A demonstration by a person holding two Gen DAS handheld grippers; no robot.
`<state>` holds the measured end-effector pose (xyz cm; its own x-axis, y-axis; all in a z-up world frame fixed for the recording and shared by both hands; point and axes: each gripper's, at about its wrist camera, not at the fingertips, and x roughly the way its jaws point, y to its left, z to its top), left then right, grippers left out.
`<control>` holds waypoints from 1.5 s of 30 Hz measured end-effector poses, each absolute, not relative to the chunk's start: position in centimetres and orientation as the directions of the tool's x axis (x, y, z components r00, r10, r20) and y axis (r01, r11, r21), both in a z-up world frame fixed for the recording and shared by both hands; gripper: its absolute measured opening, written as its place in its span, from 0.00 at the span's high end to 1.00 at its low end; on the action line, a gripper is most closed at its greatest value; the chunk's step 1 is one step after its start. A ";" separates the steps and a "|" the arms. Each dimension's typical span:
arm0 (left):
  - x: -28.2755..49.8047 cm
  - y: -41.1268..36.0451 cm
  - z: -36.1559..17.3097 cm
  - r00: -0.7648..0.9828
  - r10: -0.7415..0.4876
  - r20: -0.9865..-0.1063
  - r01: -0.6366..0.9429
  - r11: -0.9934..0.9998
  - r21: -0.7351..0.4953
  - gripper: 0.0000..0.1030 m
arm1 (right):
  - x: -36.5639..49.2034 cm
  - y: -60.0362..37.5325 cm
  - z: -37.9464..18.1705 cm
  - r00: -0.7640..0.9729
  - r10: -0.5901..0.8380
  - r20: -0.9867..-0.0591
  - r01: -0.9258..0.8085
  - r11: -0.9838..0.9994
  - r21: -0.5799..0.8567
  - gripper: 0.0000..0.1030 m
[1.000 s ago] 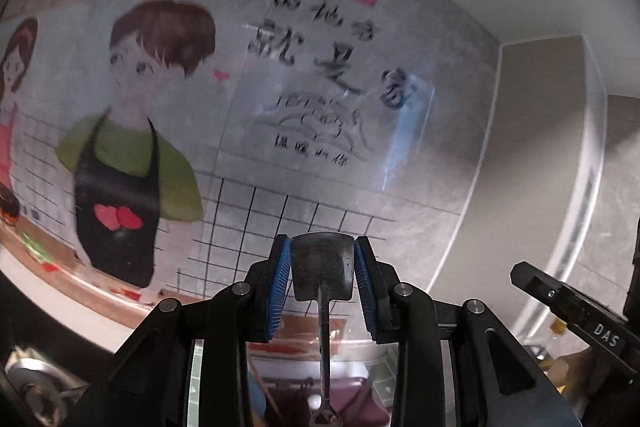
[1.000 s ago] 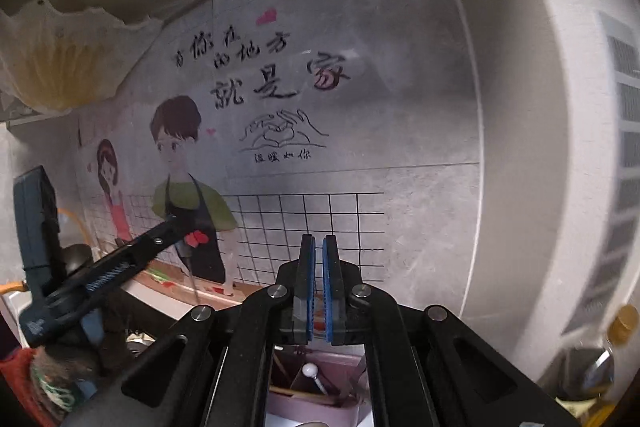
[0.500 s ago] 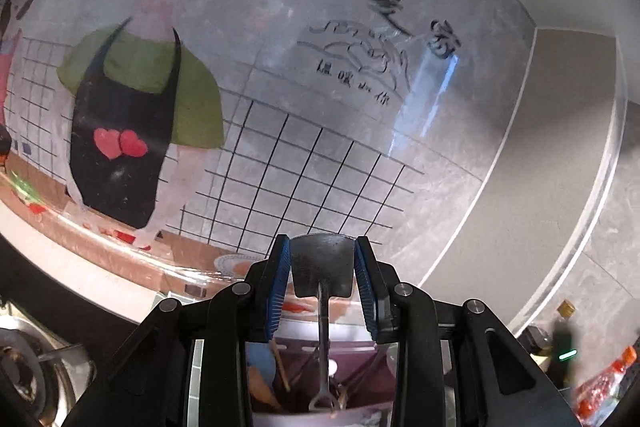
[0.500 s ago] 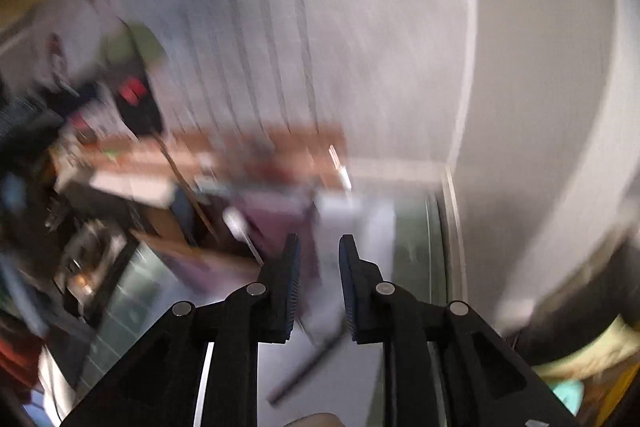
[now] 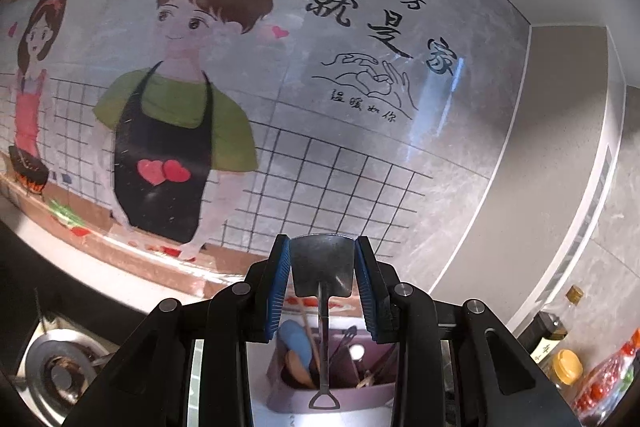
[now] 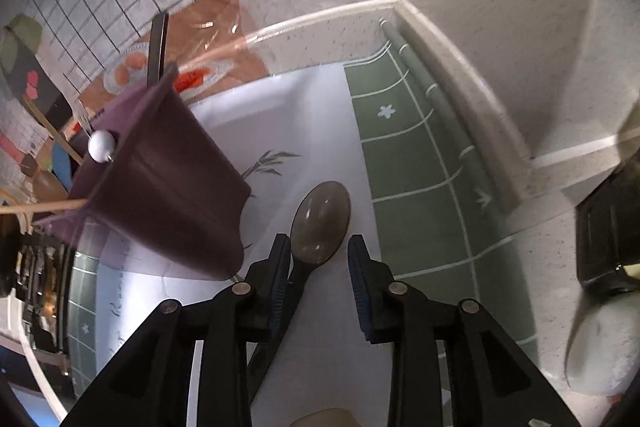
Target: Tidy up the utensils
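A: What is held in the left gripper (image 5: 322, 281)?

B: A small metal spatula (image 5: 322, 269) is grasped by its blade between the blue pads; both pads are pressed against the blade's edges. Its handle is hung downward, and the loop at its end is seen over the near rim of the purple utensil holder (image 5: 320, 403).

A: And what is seen inside that holder?

B: A blue utensil, a wooden one, dark sticks and a white ball-topped piece are stood in its compartments. A gas burner (image 5: 60, 371) is seen to the lower left, bottles (image 5: 560, 359) to the lower right, and a cartoon wall decal (image 5: 172, 99) behind.

A: How is the right gripper (image 6: 320, 261) set?

B: Its fingers are being parted at this moment. A dark spoon (image 6: 320, 223) is lain between them on the white mat (image 6: 304, 131) on the counter. The left pad appears to be just against the spoon's neck, though contact cannot be told for certain; the right pad is clearly kept apart from it, so the spoon is not clamped.

A: Where is the holder in that view?

B: It is seen just left of the spoon, on the same white mat, with a green patterned mat (image 6: 420, 187) to the right.
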<state>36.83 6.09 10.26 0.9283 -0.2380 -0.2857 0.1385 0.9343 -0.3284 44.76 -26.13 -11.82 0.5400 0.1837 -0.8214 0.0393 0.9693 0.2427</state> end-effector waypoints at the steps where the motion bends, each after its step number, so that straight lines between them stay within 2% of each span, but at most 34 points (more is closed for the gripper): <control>1: 36.5 6.3 10.2 0.928 -0.236 -0.289 0.134 0.934 -0.331 0.68 | 44.8 -26.0 -11.9 0.542 0.167 -0.824 0.045 0.973 0.227 0.73; 6: 34.9 7.2 9.2 0.923 -0.215 -0.318 0.103 0.937 -0.333 0.68 | 45.4 -24.4 -12.3 0.596 0.071 -0.799 0.042 0.992 0.120 0.71; 10: 34.0 8.0 8.2 0.913 -0.204 -0.353 0.073 0.934 -0.350 0.68 | 45.8 -22.9 -12.5 0.601 0.029 -0.799 -0.008 1.000 0.030 0.60; 13: 33.3 8.4 7.3 0.907 -0.193 -0.374 0.051 0.932 -0.359 0.68 | 46.1 -21.8 -12.7 0.596 0.005 -0.803 -0.048 0.998 -0.029 0.60; 15: 33.0 8.7 6.9 0.902 -0.188 -0.389 0.039 0.932 -0.361 0.68 | 46.3 -21.9 -12.7 0.590 0.020 -0.808 -0.057 0.998 -0.017 0.60; 17: 32.7 8.8 6.4 0.897 -0.184 -0.402 0.028 0.931 -0.363 0.68 | 46.4 -22.1 -12.8 0.582 0.026 -0.812 -0.065 0.998 -0.015 0.68; 22: 31.9 8.7 5.8 0.890 -0.187 -0.416 0.021 0.928 -0.373 0.68 | 44.6 -23.3 -12.0 0.572 0.041 -0.819 -0.069 0.998 0.002 0.69; 27: 31.4 8.0 5.5 0.884 -0.201 -0.422 0.028 0.925 -0.380 0.68 | 40.9 -24.6 -9.5 0.636 0.065 -0.769 -0.061 0.998 0.034 0.69; 32: 31.3 7.1 5.9 0.885 -0.222 -0.409 0.051 0.919 -0.391 0.68 | 36.4 -26.3 -4.8 0.738 0.130 -0.662 -0.064 0.990 0.123 0.69; 36: 31.9 6.2 9.2 0.911 -0.261 -0.320 0.116 0.905 -0.409 0.68 | 33.9 -26.1 1.6 0.855 0.162 -0.492 -0.096 0.983 0.156 0.69; 39: 33.1 5.3 12.1 0.932 -0.276 -0.233 0.166 0.900 -0.402 0.68 | 33.0 -25.3 7.7 0.922 0.172 -0.346 -0.133 0.982 0.131 0.69; 41: 34.8 4.6 13.3 0.938 -0.282 -0.202 0.189 0.903 -0.386 0.68 | 33.3 -24.5 10.8 0.944 0.174 -0.281 -0.151 0.983 0.103 0.69; 43: 36.6 3.8 13.5 0.932 -0.298 -0.205 0.202 0.899 -0.388 0.68 | 34.1 -23.0 13.4 0.963 0.164 -0.216 -0.158 0.987 0.041 0.69; 45: 38.5 3.2 13.0 0.922 -0.315 -0.224 0.212 0.897 -0.387 0.68 | 35.4 -21.5 14.2 0.968 0.153 -0.199 -0.161 0.987 -0.024 0.69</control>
